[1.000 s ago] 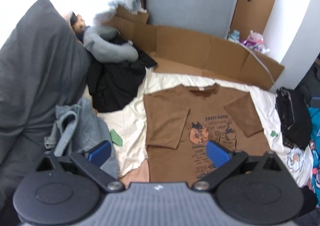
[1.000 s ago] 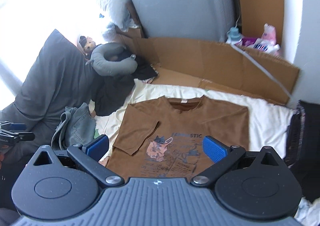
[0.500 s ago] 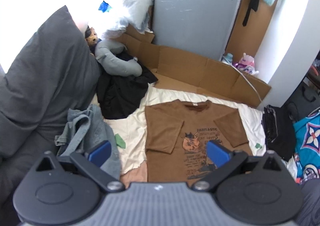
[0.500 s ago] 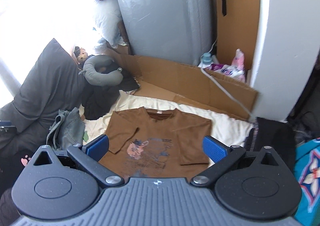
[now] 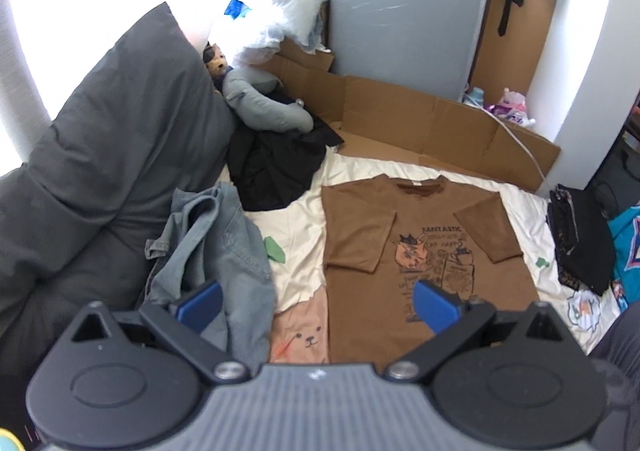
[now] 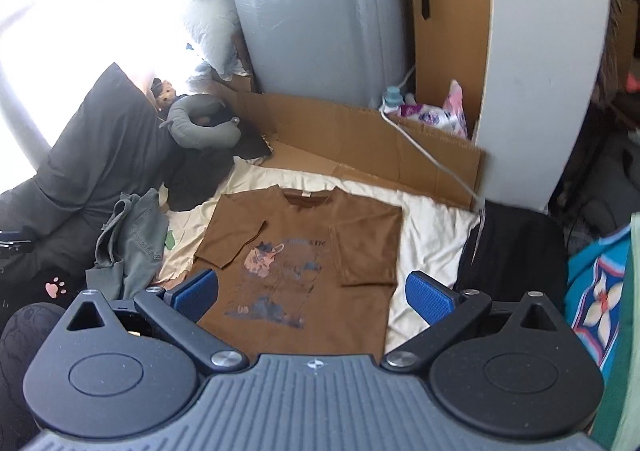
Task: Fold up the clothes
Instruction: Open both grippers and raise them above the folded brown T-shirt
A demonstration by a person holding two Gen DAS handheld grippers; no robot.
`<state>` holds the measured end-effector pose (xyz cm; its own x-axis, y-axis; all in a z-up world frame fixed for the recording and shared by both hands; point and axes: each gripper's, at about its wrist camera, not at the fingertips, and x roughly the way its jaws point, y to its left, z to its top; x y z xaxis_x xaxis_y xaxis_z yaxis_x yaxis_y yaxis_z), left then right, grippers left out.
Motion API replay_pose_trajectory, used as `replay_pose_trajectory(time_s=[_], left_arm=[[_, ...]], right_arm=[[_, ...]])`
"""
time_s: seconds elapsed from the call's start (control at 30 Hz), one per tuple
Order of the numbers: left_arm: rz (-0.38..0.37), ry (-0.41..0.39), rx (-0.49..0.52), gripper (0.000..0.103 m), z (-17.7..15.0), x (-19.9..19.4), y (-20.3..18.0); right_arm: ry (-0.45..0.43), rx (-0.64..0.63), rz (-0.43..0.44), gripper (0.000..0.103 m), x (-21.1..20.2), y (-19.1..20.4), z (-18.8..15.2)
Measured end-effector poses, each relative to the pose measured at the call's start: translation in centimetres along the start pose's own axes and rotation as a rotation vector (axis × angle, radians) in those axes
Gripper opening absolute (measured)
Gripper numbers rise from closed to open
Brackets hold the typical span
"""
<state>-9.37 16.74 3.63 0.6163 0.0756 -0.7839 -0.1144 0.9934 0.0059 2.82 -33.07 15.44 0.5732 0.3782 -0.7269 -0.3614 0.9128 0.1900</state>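
Both grippers are hovering well above the bed, the left gripper (image 5: 316, 301) and right gripper (image 6: 312, 293) gaping wide and gripping nothing, while the brown T-shirt (image 6: 308, 251) is lying flat at twelve o'clock on the cream sheet (image 6: 432, 239), sleeves folded inward, cat print facing up.

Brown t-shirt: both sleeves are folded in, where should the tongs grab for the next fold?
Probably the hem corners of the brown t-shirt, nearest the cameras, one per side, coming in low from the near edge. It lies flat, collar away, so the hem can lift toward the collar. Both left tongs and right tongs are open.
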Motion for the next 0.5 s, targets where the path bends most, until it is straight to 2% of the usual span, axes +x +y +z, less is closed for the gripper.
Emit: replay_pose_trajectory(time_s=[0.07,0.2,0.33,0.5], left_arm=[[0.006,0.004,-0.019,0.103,-0.5,0.0,0.2],[0.019,-0.006,-0.046,0.103,-1.5,0.3,0.5],[-0.003,-0.008,-0.035,0.102,-2.7,1.5,0.0],[-0.013,0.034,-0.051,0.102,-4.7,3.9,-0.3]], right_arm=[[-0.01,0.01,-0.011,0.103,0.2,-0.3,-1.2],[-0.032,0.062,0.022,0.103,0.7,-1.5,-3.7],[-0.034,0.096,0.009,0.103,2.1,-2.5,-6.1],[-0.033,0.129,0.0,0.102,3.9,-4.1,-9.7]])
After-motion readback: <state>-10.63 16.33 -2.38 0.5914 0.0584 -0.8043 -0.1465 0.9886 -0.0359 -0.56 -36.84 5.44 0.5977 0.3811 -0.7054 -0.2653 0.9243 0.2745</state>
